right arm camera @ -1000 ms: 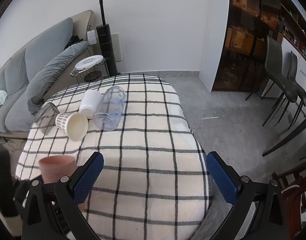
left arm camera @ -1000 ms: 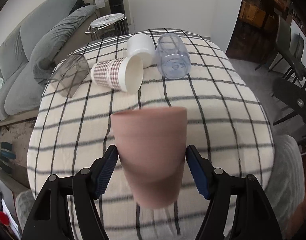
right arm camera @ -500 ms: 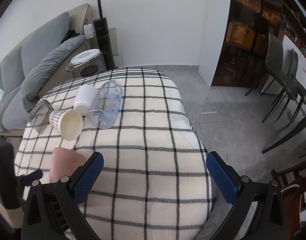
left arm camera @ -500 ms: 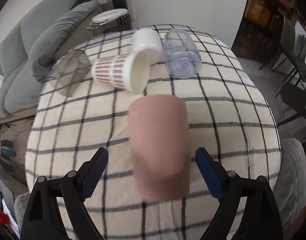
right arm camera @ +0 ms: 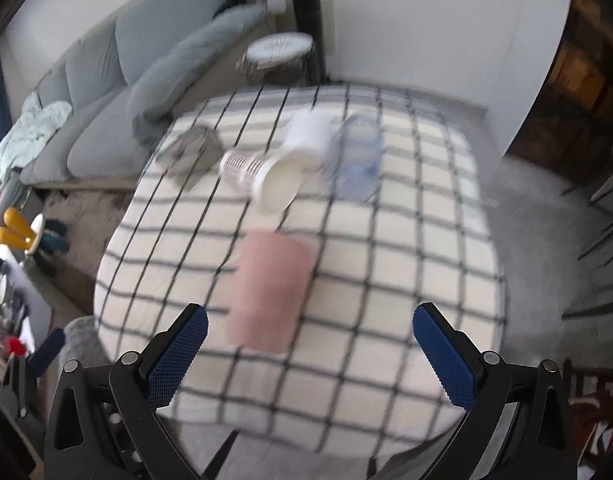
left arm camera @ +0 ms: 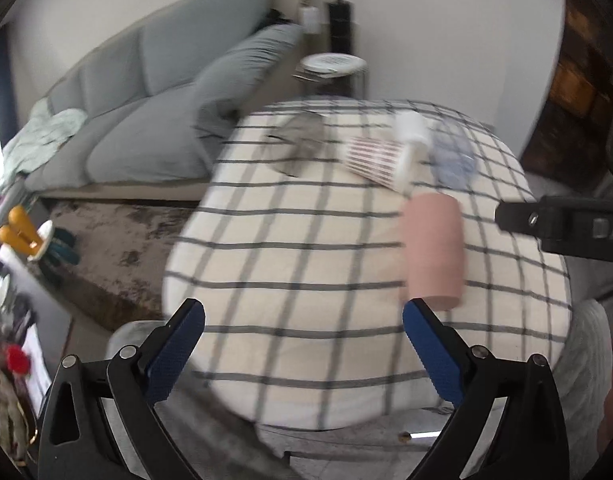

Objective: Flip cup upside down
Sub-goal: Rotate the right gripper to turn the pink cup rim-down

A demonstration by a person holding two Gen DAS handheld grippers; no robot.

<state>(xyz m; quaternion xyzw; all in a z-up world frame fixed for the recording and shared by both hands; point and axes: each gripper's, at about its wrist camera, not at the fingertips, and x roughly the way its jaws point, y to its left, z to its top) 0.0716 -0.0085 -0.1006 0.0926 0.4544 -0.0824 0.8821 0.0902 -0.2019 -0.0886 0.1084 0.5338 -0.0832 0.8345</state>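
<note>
A pink cup stands on the checked tablecloth, its wider end down; both views are blurred. My left gripper is open and empty, drawn back to the cup's left. The cup sits ahead of my open, empty right gripper, slightly left of centre. A patterned paper cup, a white cup, a clear cup and a grey cup lie on their sides beyond it.
A grey sofa stands left of the table, with a white round side table and a black upright appliance by the back wall. My right gripper's body shows at the right of the left wrist view.
My left gripper let go of the pink cup, opened wide and pulled back to the left. My right gripper swung left, bringing the cup in front of it.
</note>
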